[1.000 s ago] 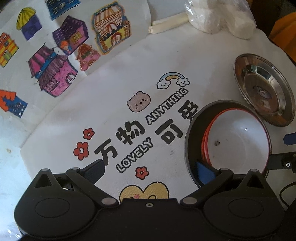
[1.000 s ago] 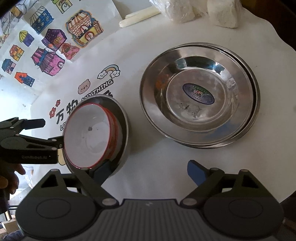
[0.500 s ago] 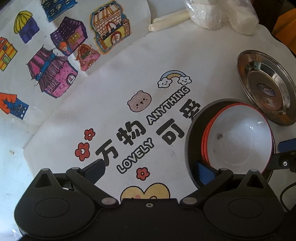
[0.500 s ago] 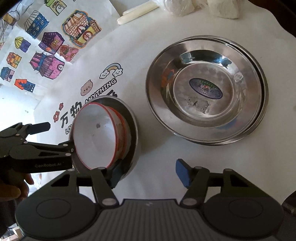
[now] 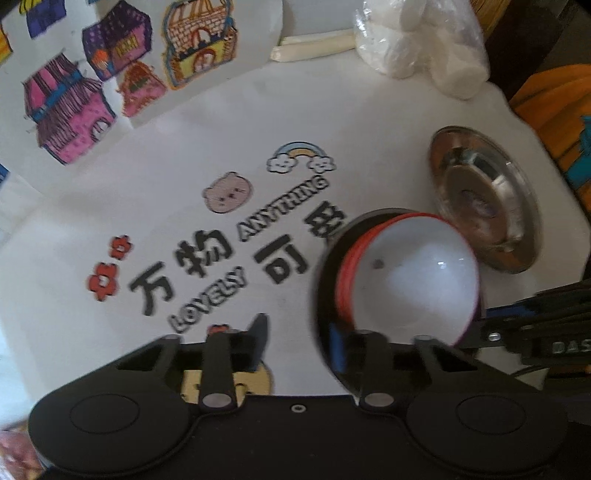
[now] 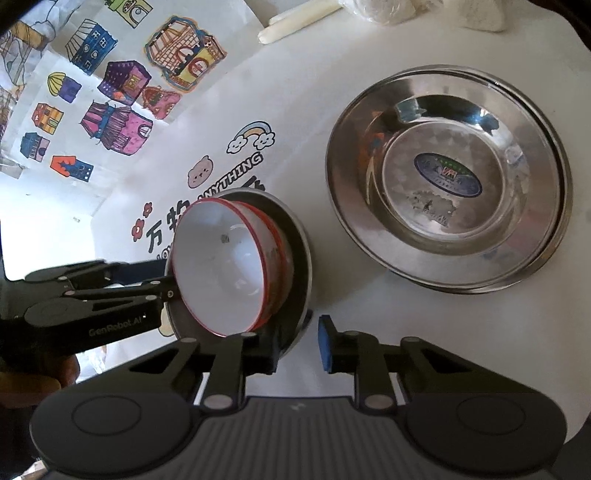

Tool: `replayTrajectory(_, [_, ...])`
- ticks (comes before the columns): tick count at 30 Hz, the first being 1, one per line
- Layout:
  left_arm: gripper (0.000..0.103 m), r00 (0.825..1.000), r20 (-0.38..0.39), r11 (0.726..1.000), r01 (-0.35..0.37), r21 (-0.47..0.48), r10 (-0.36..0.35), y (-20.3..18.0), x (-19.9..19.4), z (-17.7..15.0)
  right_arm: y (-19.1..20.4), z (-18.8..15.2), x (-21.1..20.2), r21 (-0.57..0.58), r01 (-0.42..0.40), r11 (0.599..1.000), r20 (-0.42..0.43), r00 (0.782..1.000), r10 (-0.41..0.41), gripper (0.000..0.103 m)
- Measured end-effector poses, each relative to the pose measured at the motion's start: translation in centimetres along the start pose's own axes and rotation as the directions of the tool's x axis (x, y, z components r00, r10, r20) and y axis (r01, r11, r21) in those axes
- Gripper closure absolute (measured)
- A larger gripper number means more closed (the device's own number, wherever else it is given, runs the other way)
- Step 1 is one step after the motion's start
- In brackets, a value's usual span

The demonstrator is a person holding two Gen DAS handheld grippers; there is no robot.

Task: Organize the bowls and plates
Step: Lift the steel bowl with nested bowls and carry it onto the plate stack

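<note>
Two nested white bowls with red rims (image 6: 225, 269) sit tilted inside a steel bowl (image 6: 299, 266); they also show in the left wrist view (image 5: 413, 280). My left gripper (image 5: 295, 332) has closed partway, one finger inside the steel bowl, one outside its rim; a gap shows. My right gripper (image 6: 299, 347) is narrowing around the steel bowl's near rim, with its left finger (image 6: 269, 350) against the bowl and its right blue pad (image 6: 325, 345) apart. A stack of steel plates (image 6: 447, 181) lies to the right; it also shows in the left wrist view (image 5: 484, 199).
A printed white cloth (image 5: 258, 192) covers the table. House drawings (image 6: 122, 96) lie at the back left. A white roll (image 6: 295, 22) and a plastic bag of white lumps (image 5: 424, 40) stand at the far edge.
Both grippers have narrowed. The bowl stack has tipped up on its side and shifted toward the steel plates. Both cameras moved closer.
</note>
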State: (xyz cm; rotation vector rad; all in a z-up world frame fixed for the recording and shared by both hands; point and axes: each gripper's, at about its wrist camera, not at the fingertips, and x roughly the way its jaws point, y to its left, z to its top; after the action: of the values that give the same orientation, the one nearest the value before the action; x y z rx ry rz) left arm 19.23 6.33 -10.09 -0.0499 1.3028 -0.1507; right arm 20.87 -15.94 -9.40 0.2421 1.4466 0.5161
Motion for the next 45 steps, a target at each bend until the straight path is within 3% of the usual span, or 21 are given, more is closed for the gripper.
replayTrajectory(2, [0.091, 1.000, 0.003, 0.999, 0.031, -0.013, -0.031, -0.1, 0.0, -0.1, 0.0, 0.0, 0.1, 0.000, -0.007, 1.000, 0.002, 1.000, 0.007, 0.083])
replayTrajectory(3, [0.093, 0.999, 0.004, 0.999, 0.044, -0.017, -0.044, -0.2, 0.0, -0.1, 0.0, 0.0, 0.1, -0.001, -0.008, 1.000, 0.004, 1.000, 0.008, 0.083])
replayTrajectory(24, [0.094, 0.997, 0.017, 0.992, 0.077, -0.098, -0.076, 0.1, -0.6, -1.2, -0.5, -0.5, -0.9, -0.030, -0.035, 0.999, 0.022, 0.999, 0.036, 0.084])
replayTrajectory(45, [0.094, 0.993, 0.095, 0.994, 0.078, -0.071, -0.071, -2.1, -3.0, -0.5, -1.1, -0.5, -4.6, -0.085, -0.061, 0.995, 0.097, 0.993, 0.070, 0.083])
